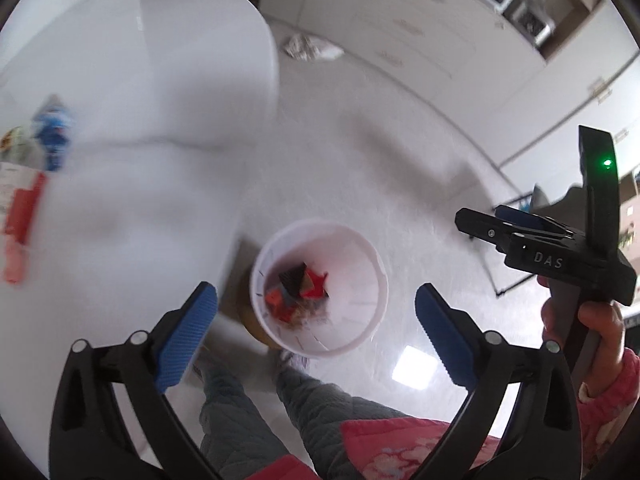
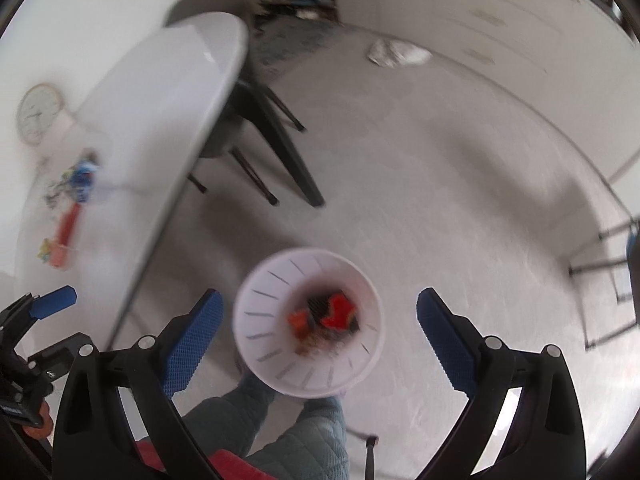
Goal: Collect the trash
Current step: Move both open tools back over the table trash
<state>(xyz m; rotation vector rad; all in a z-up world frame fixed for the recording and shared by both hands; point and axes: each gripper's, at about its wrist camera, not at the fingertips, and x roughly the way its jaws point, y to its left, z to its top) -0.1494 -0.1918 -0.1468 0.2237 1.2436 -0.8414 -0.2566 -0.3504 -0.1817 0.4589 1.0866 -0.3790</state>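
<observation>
White slotted waste bin (image 1: pixel 320 288) is standing on the pale floor (image 1: pixel 400 184), just beside the edge of the white bench (image 1: pixel 140 100) and close to the person's feet. Red, orange and dark wrappers (image 1: pixel 300 288) are lying at its bottom.

Left claw (image 1: pixel 316 336) is hanging above the bin, pointing steeply down, blue pads (image 1: pixel 188 336) standing wide apart with nothing between them. Right claw (image 2: pixel 320 340) is hanging likewise over the bin, jaws spread wide, nothing gripped; the person's hand (image 1: pixel 600 328) is gripping its handle, pink sleeve showing.

More trash is lying on the bench: a blue wrapper (image 2: pixel 82 176) and a red-orange wrapper (image 2: pixel 66 232), both blurred. A crumpled white bag (image 2: pixel 396 54) is lying on the floor near the far cabinets (image 1: pixel 420 20). Dark chair legs (image 2: pixel 280 140) are showing under the bench.
</observation>
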